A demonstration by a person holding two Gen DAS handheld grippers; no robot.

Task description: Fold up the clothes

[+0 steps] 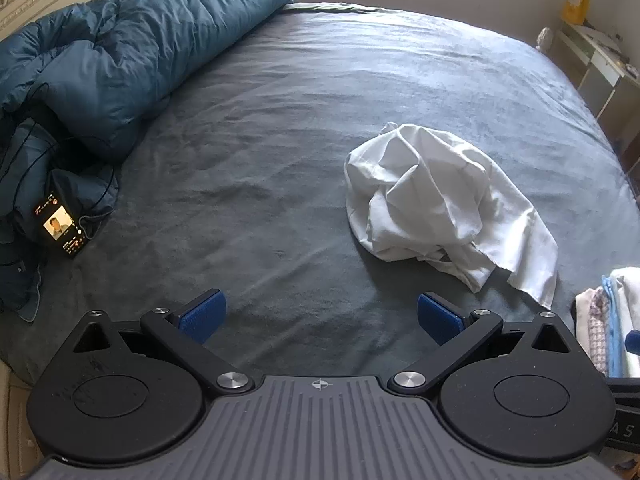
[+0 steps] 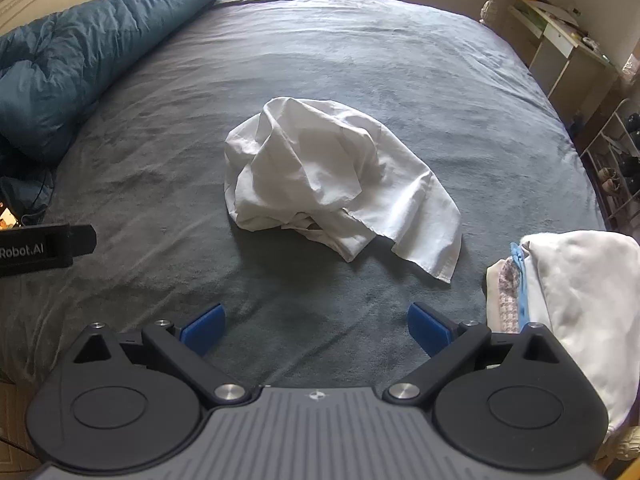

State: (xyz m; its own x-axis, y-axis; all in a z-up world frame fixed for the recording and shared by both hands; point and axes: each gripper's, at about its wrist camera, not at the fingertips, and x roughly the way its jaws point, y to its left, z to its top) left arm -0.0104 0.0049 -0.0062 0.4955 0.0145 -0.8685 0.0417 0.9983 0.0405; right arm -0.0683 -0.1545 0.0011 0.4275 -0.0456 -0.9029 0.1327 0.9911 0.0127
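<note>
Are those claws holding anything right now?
No. The left gripper and right gripper are open and empty; the white garment lies loose on the bed.

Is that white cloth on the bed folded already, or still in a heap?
Still in a heap. The white cloth lies crumpled on the grey bedsheet, bunched and creased, with one loose corner trailing out.

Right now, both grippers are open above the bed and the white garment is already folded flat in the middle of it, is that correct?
Not quite: the white garment is not folded; it lies in a crumpled heap on the bed, as the right wrist view shows. The left gripper and right gripper are indeed open above the bed.
</note>
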